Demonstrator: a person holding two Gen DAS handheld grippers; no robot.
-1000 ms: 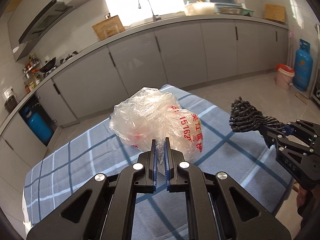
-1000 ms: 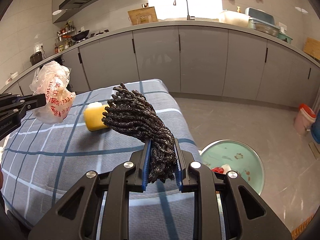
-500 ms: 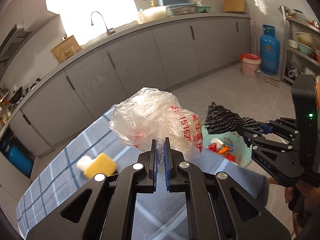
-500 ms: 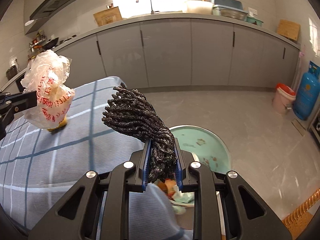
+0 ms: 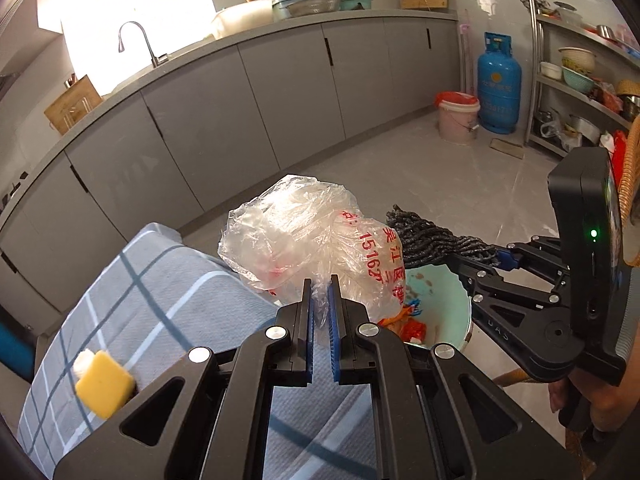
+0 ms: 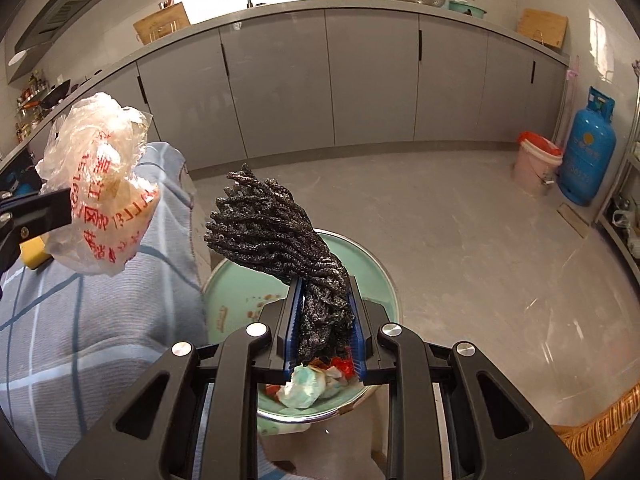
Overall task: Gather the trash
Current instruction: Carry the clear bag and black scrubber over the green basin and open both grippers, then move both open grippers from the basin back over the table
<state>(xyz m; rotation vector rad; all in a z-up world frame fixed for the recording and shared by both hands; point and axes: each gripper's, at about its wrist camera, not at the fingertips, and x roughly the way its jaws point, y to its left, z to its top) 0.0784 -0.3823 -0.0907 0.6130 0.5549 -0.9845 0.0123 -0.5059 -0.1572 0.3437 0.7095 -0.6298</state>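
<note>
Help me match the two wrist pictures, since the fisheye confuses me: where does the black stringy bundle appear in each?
Left wrist: the black stringy bundle is right of centre, behind the plastic bag, held by the right gripper.
Right wrist: bundle centre frame, clamped, over the green bin.
Shared landmark: the blue gas cylinder.

bright daylight from a blown-out window (image 5: 132,24) — heavy fisheye bending, dark corners

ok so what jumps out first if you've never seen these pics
Two pieces of trash held in the air: a crumpled clear plastic bag with red print, pinched in the left tool, and a dark ropy bundle clamped in the right tool. Below them a pale green bin sits on the floor, already holding scraps.
</note>
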